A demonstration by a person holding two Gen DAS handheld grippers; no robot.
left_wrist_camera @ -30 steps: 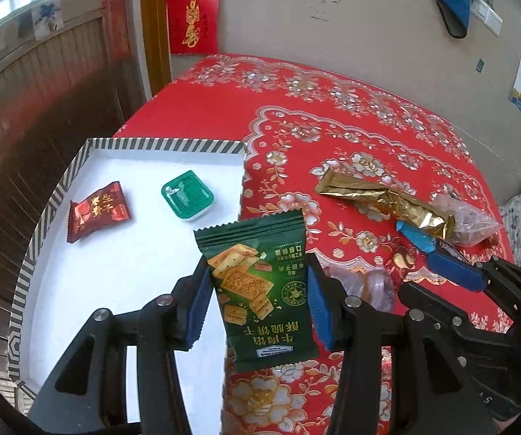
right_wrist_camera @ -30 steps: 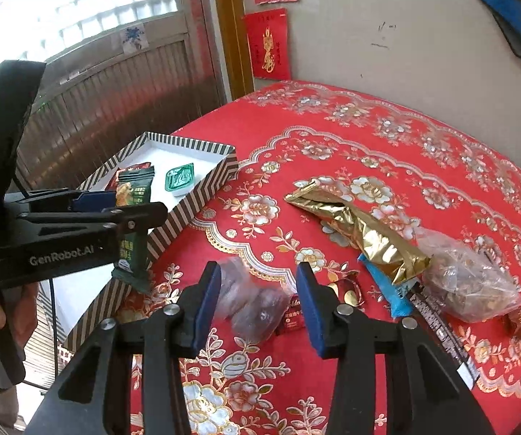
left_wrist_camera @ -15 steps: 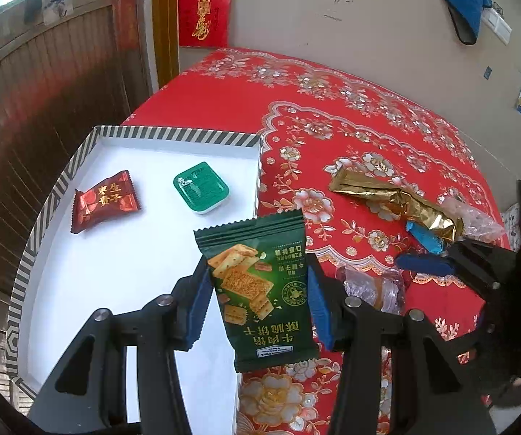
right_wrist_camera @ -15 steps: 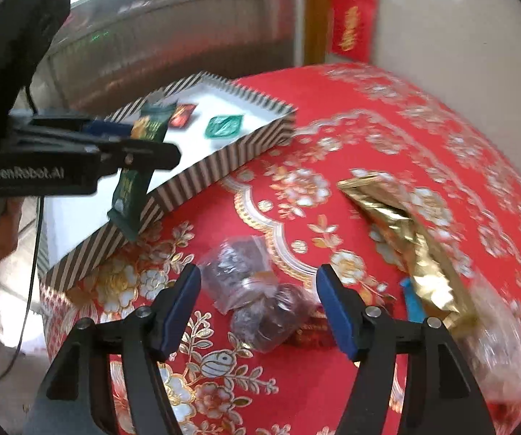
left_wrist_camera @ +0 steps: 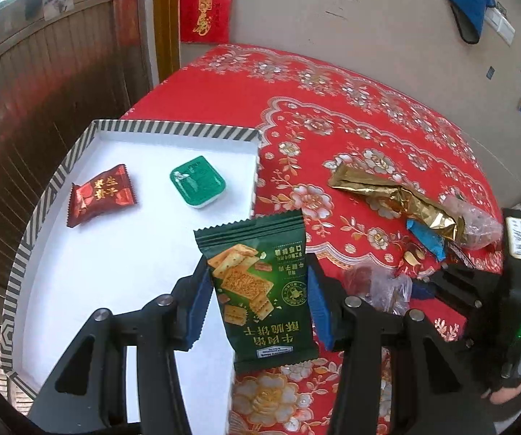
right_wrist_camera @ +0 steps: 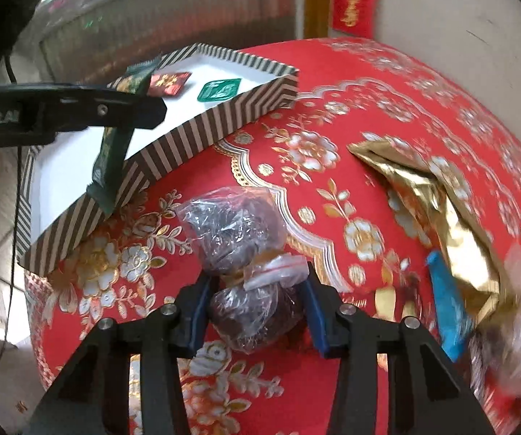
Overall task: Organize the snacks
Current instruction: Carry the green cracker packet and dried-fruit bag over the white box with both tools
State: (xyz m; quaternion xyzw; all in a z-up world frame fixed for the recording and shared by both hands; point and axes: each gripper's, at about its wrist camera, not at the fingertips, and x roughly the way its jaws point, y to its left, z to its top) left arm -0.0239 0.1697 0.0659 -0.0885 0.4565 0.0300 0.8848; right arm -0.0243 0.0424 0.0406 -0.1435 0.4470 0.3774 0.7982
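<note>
My left gripper (left_wrist_camera: 258,301) is shut on a green cracker packet (left_wrist_camera: 264,253), held upright above the right edge of the striped tray (left_wrist_camera: 173,127). A red candy packet (left_wrist_camera: 101,194) and a green tub (left_wrist_camera: 197,181) lie in the tray. On the red cloth, my right gripper (right_wrist_camera: 255,304) points down over a clear bag of dark snacks (right_wrist_camera: 246,224). Its jaws are closing, and the blue pads press the bag's near lobe from both sides. The right wrist view also shows the green cracker packet (right_wrist_camera: 110,159) hanging from the left gripper's fingers (right_wrist_camera: 115,108).
A crumpled gold wrapper (right_wrist_camera: 441,199), a blue wrapper (right_wrist_camera: 445,311) and another clear bag (left_wrist_camera: 478,224) lie to the right on the floral tablecloth. The striped tray (right_wrist_camera: 188,137) stands at the table's left edge, beside a wooden door. A wall runs behind.
My right gripper spread wide, sank toward the table and closed round the clear bag. The left gripper kept still with the green packet.
</note>
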